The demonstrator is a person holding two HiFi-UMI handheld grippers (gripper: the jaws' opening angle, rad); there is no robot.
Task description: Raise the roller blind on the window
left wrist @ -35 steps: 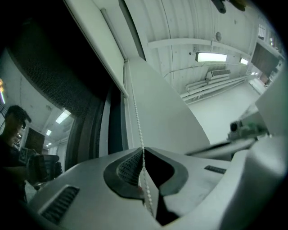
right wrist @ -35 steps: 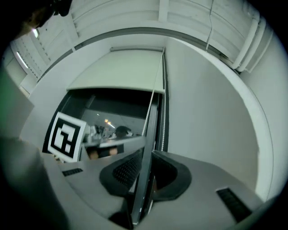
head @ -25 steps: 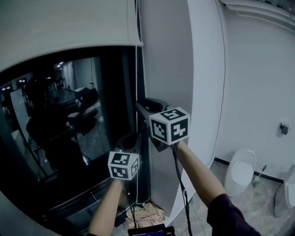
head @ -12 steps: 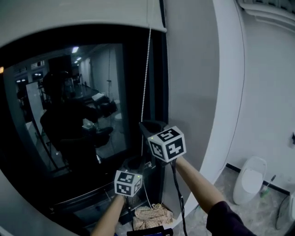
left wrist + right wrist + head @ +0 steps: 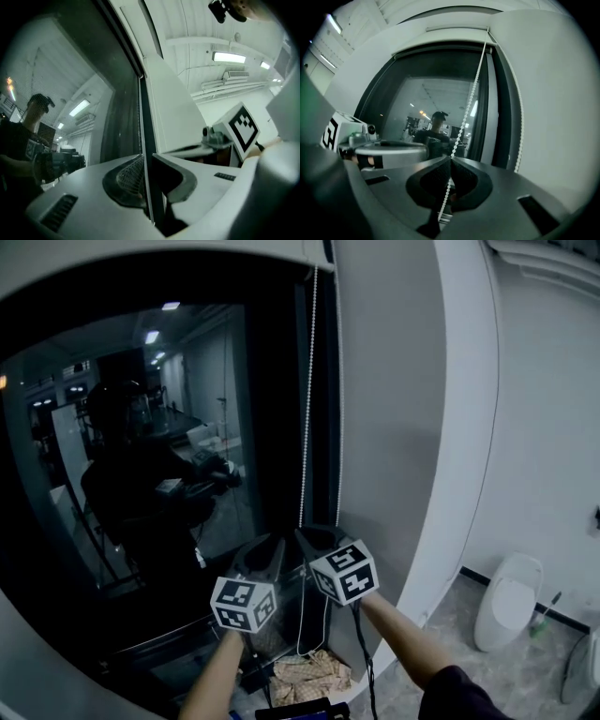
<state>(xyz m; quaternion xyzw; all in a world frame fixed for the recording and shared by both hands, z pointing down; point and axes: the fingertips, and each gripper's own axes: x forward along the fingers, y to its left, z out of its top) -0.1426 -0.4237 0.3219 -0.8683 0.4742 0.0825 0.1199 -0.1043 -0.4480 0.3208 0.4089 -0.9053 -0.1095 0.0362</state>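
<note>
Right gripper (image 5: 451,158): pinching the bead chain (image 5: 471,101) between pressed-together jaws, likely for a downward pull that winds the blind up.
Left gripper (image 5: 144,155): jaws standing slightly apart, empty, hovering at its 9 o'clock, probably for the next grab.
Roller blind (image 5: 141,259): sitting at 12 o'clock, leaving the window (image 5: 187,474) mostly uncovered.

Dim, cool-toned light comes from overhead: a ceiling light strip (image 5: 228,57) blows out white in the left gripper view, and the dark window glass (image 5: 141,484) works as a mirror, with small glaring reflected ceiling lamps (image 5: 171,307). All three views bow strongly at the edges, and the two gripper views have black vignetted corners. The near jaws are soft and shadowed, while the bead chain (image 5: 468,105) reads crisp against the dark pane
</note>
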